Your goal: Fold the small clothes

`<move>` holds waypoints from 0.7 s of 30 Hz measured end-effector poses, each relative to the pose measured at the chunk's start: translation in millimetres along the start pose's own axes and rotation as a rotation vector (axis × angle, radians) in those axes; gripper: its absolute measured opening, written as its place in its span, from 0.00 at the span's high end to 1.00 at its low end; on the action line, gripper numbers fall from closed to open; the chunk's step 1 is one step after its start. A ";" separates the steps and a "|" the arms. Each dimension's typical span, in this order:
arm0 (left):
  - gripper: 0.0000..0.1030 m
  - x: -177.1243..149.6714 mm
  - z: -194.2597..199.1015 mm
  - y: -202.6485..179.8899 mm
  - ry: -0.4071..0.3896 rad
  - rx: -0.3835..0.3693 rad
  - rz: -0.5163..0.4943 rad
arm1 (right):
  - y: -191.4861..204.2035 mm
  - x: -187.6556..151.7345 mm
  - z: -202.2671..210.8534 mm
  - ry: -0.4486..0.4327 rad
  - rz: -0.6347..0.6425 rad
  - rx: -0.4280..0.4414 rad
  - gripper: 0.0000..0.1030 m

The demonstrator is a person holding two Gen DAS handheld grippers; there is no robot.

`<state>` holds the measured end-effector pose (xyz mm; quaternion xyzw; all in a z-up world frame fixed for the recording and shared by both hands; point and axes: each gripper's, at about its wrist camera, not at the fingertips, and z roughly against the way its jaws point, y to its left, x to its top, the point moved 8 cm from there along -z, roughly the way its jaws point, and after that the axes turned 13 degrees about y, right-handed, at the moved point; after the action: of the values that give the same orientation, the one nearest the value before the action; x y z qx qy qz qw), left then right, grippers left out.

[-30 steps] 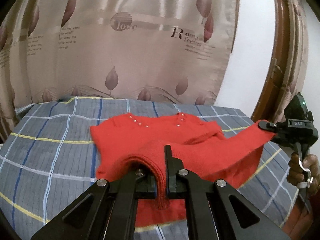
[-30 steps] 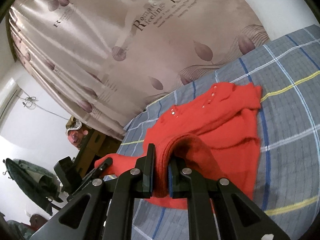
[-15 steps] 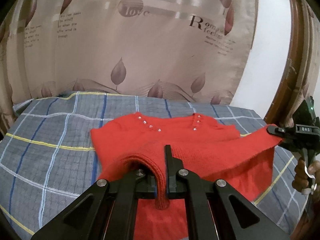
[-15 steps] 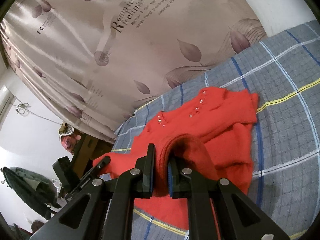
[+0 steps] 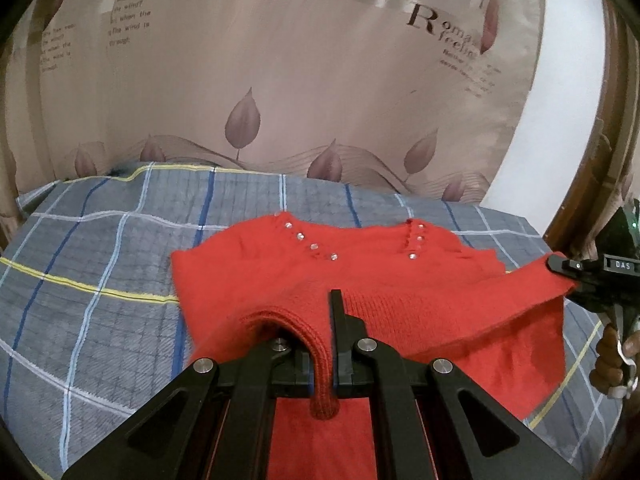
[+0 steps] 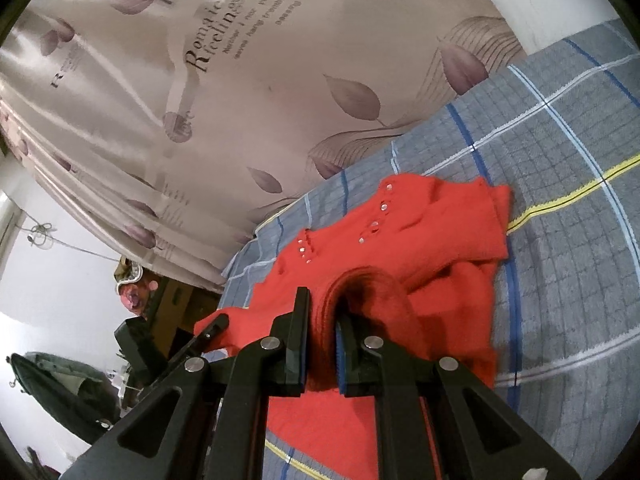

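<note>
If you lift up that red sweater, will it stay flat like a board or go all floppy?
Probably floppy: the red sweater sags between the left hand-held gripper and the right hand-held gripper, and it drapes over them. It's knit, so likely soft and not slippery. It looks light.

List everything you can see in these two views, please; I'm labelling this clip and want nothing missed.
sweater: one, red, lying on the bed, its near edge lifted by both claws
studs: several, shiny, along the sweater's neckline
bedsheet: one, grey with blue, white and yellow check lines, under the sweater
curtain: one, beige with leaf print and lettering, behind the bed
wall: white, right of the curtain
left claw: one, black, shut on the sweater's ribbed edge
right claw: one, black, shut on the sweater's edge
hand: one, holding the right claw's handle
</note>
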<state>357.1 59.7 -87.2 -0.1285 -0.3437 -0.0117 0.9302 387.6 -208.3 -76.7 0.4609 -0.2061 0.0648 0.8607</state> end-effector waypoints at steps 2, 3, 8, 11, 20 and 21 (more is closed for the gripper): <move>0.95 2.2 -7.0 2.3 0.008 0.005 0.004 | -5.3 3.3 -4.6 0.006 -0.012 0.003 0.89; 0.95 3.2 -10.8 3.5 0.013 0.007 0.008 | -7.8 5.0 -6.5 0.008 -0.019 0.005 0.89; 0.95 6.1 -25.9 10.9 0.031 0.010 0.027 | -20.2 12.9 -14.8 0.009 -0.045 0.018 0.89; 0.95 8.7 -34.5 16.4 0.040 0.010 0.045 | -25.8 16.9 -19.8 0.013 -0.057 0.023 0.89; 0.95 14.0 -52.9 21.1 0.050 0.022 0.054 | -41.3 23.4 -27.6 0.004 -0.084 0.031 0.89; 0.95 14.9 -54.2 21.3 0.050 0.023 0.054 | -42.8 24.1 -28.0 0.003 -0.086 0.032 0.89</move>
<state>405.3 67.9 -122.1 -0.1264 -0.3170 0.0141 0.9399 430.6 -211.4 -113.2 0.4828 -0.1837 0.0319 0.8557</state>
